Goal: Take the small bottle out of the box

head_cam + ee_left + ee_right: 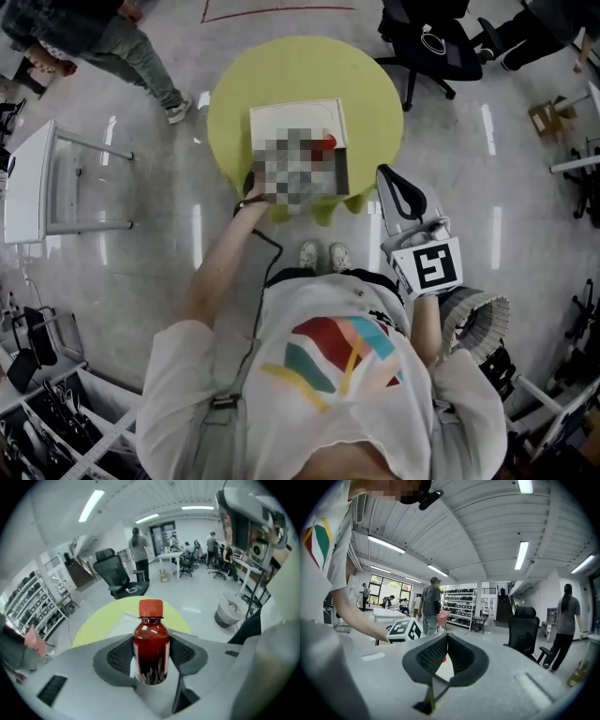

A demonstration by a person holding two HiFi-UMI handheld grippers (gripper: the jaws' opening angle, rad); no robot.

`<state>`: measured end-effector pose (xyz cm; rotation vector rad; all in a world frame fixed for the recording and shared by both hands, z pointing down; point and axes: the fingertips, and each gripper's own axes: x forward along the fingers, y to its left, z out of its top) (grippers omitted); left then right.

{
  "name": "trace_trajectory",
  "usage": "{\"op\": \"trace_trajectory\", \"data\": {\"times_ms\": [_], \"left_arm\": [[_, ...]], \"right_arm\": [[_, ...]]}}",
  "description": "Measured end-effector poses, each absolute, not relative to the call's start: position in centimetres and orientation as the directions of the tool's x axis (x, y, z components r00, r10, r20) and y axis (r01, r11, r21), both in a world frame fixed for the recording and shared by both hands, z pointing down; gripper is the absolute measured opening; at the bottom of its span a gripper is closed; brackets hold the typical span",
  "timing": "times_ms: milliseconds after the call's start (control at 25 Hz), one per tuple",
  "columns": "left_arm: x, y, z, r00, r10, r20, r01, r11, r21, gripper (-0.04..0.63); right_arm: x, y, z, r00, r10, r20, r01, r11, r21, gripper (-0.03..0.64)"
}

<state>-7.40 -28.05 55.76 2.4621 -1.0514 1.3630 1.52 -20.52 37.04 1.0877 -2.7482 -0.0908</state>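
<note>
So the left gripper (151,639) is pinching the bottle (151,645). Both pads press on its sides around the label, and the bottle stands upright between them with its orange-red cap (151,608) sticking up past the jaw tips. Dark red-brown bottle, white label edge showing on the left side.

From the head view, that hand (251,200) sits at the near-left corner of the white box (300,117) on the round yellow-green table (375,103). There's a mosaic patch over most of that spot, so the gripper itself is hard to make out there, but the red cap peeks out at the patch's right edge, over the box. In the left gripper view the bottle is up in the air, with the table and a bit of white box beyond it, nothing around its sides except the pads.

The right gripper (446,638) isn't doing anything. It's off to the right of the table edge, well apart from the box. Its jaws are pressed together at the tips with nothing held between them, and its marker cube (427,265) faces up near the person's chest.
</note>
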Motion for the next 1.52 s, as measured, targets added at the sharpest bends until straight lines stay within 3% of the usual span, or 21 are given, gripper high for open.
{"op": "trace_trajectory", "data": {"times_ms": [440, 840, 1200, 1520], "left_arm": [[-10.1, -28.8, 39.5, 0.350, -0.863, 0.365, -0.885, -0.432, -0.173, 0.222], [-14.3, -22.7, 28.5, 0.160, -0.986, -0.034, -0.986, -0.158, -0.052, 0.222], [-16.8, -17.5, 24.0, 0.046, -0.975, -0.218, -0.994, -0.022, -0.110, 0.222], [-17.6, -16.8, 24.7, 0.011, -0.980, -0.197, -0.994, 0.012, -0.112, 0.222]], "right_arm": [[0.3, -23.6, 31.5, -0.676, -0.737, -0.008, -0.721, 0.658, 0.216, 0.003], [-0.6, -23.7, 27.6, -0.639, -0.753, -0.154, -0.767, 0.610, 0.201, 0.003], [-1.3, -22.3, 26.6, -0.642, -0.740, -0.200, -0.766, 0.613, 0.192, 0.003], [-2.2, -21.9, 26.7, -0.653, -0.733, -0.191, -0.756, 0.618, 0.214, 0.002]]}}
